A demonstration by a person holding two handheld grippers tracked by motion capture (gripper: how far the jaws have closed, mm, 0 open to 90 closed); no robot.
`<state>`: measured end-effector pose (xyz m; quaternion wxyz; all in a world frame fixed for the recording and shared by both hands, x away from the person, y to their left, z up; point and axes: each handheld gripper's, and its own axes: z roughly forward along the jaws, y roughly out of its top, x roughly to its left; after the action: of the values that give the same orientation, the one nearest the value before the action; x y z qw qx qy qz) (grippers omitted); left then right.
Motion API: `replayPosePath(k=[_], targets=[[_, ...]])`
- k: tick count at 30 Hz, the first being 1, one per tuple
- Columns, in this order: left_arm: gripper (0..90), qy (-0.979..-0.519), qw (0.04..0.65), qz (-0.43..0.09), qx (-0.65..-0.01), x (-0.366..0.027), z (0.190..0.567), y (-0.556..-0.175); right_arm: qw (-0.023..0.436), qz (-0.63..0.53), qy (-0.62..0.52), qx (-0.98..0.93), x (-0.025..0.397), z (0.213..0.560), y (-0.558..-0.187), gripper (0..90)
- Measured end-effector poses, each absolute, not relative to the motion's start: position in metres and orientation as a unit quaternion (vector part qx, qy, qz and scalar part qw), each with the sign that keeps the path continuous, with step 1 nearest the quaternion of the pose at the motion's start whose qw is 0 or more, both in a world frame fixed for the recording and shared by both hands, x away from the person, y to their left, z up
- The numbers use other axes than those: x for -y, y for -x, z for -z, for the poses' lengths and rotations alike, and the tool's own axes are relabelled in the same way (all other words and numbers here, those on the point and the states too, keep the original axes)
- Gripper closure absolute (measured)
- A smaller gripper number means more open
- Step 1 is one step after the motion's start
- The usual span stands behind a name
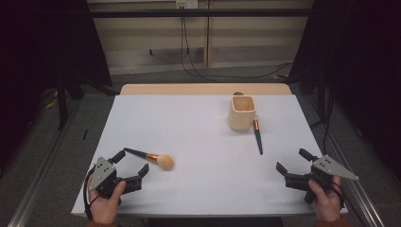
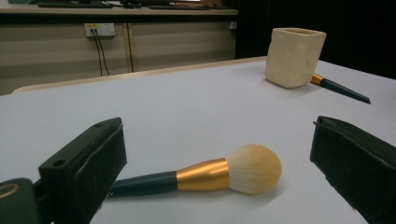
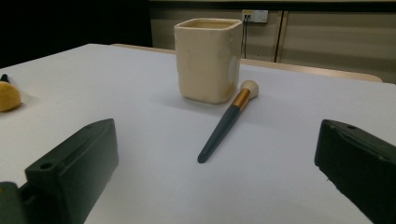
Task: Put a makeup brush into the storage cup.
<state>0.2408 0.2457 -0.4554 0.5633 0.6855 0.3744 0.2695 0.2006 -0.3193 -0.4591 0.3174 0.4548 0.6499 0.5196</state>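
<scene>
Fingers of the left gripper (image 1: 132, 162) stand wide apart and grip nothing; they straddle the near end of the big brush (image 1: 150, 157), whose dark handle lies just beside the left finger (image 2: 84, 163) in the left gripper view, though whether it touches I cannot tell; fingers of the right gripper (image 1: 294, 161) are likewise spread and bare, one finger (image 3: 70, 172) low at the left of the right gripper view, pointing toward the cup (image 1: 243, 112) and the thin brush (image 1: 257, 135).

Big brush lies flat on the white bench (image 1: 189, 127) at its near left, dark handle running up and left, gold collar in the middle, pale round head toward the bench centre; in the left gripper view the head sits between the two fingers, a little past them.

Cup, cream and square-mouthed, stands upright toward the far right of the bench; thin brush lies just beside its right wall, small pale tip and gold collar at the base of the cup, dark tapered handle stretching toward the near edge; it lies well apart from the right gripper; each gripper is held in a hand at the near edge.
</scene>
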Motion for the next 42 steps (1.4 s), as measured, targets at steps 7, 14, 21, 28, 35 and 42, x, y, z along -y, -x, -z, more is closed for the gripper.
replayPosePath(k=[7,14,21,28,35,42], targets=[[3.5,-0.683,0.562,-0.27,-0.38,-0.248,0.455,-0.24,0.314,-0.519,-0.457,-0.651,0.32,0.46,-0.201,0.0],[3.6,-0.682,0.564,-0.27,-0.38,-0.249,0.452,-0.239,0.31,-0.52,-0.457,-0.651,0.319,0.461,-0.203,0.0],[3.5,-0.685,0.567,-0.266,-0.372,-0.244,0.445,-0.237,0.31,-0.519,-0.459,-0.651,0.319,0.46,-0.202,0.0],[2.3,-0.692,0.566,-0.267,-0.36,-0.239,0.433,-0.242,0.306,-0.522,-0.459,-0.651,0.318,0.46,-0.202,0.0],[2.3,-0.691,0.56,-0.274,-0.365,-0.236,0.422,-0.255,0.307,-0.521,-0.46,-0.65,0.318,0.46,-0.201,0.0],[2.3,-0.7,0.555,-0.271,-0.358,-0.235,0.42,-0.265,0.31,-0.52,-0.458,-0.651,0.318,0.46,-0.202,0.0]])
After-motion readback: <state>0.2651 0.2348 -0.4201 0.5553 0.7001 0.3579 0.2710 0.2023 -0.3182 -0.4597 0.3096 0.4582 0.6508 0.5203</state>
